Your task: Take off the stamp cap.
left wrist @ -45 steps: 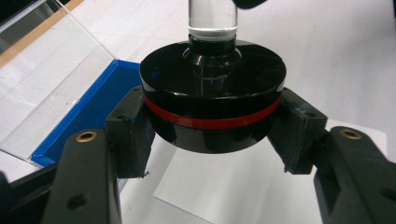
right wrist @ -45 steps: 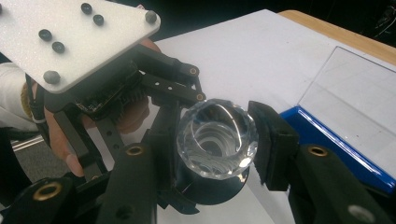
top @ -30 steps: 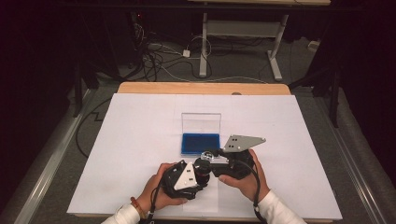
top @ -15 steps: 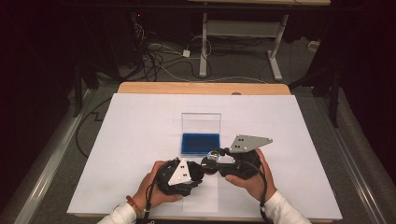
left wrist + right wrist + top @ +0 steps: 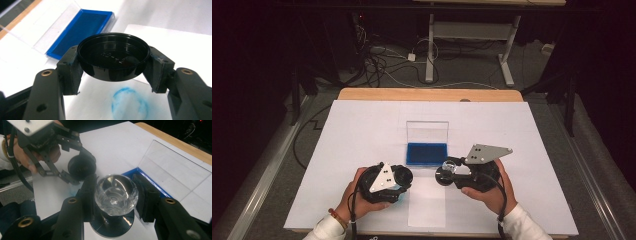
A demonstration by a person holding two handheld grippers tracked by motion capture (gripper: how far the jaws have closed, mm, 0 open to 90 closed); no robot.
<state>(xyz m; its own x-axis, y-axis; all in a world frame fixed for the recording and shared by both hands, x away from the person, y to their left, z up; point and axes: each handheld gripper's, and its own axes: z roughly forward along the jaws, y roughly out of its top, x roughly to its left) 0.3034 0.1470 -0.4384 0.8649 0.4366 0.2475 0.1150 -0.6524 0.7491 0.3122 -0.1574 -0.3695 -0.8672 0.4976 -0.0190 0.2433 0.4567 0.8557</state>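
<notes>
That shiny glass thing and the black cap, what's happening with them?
A person is working at a white table with a hand-held gripper in each hand. The left hand-held gripper is shut on a round black cap, held above a faint blue ring mark on a sheet of paper. The right hand-held gripper is shut on a clear faceted stamp with a dark round base. An open blue ink pad sits just beyond them.
</notes>
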